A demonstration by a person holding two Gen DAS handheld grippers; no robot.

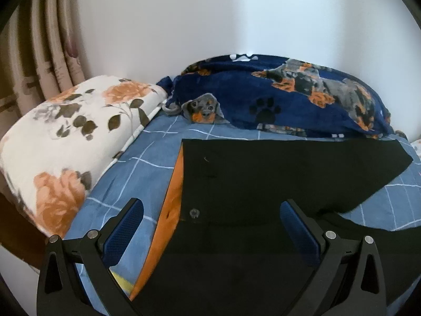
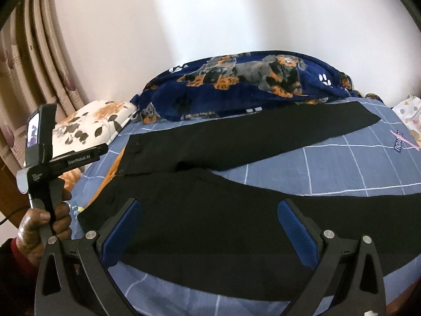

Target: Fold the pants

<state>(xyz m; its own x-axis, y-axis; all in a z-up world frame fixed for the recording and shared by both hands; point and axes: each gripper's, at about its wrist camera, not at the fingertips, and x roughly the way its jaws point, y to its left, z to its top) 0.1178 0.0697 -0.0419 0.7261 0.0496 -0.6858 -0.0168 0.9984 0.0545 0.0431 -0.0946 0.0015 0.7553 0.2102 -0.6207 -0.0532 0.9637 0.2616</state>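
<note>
Black pants (image 2: 236, 144) lie spread flat on the blue checked bed sheet (image 2: 342, 168), waist to the left, the two legs splayed apart to the right. In the left wrist view the pants (image 1: 263, 173) show their waistband with a button and orange lining at the left edge. My left gripper (image 1: 211, 226) is open and empty, low over the waist area. My right gripper (image 2: 210, 226) is open and empty, over the near leg. The left gripper's body (image 2: 47, 163), held in a hand, shows at the left of the right wrist view.
A navy dog-print blanket (image 1: 276, 97) lies bunched along the far side by the white wall. A floral pillow (image 1: 71, 142) sits at the left near a curtain (image 1: 39, 52). A spotted cloth (image 2: 410, 113) is at the far right.
</note>
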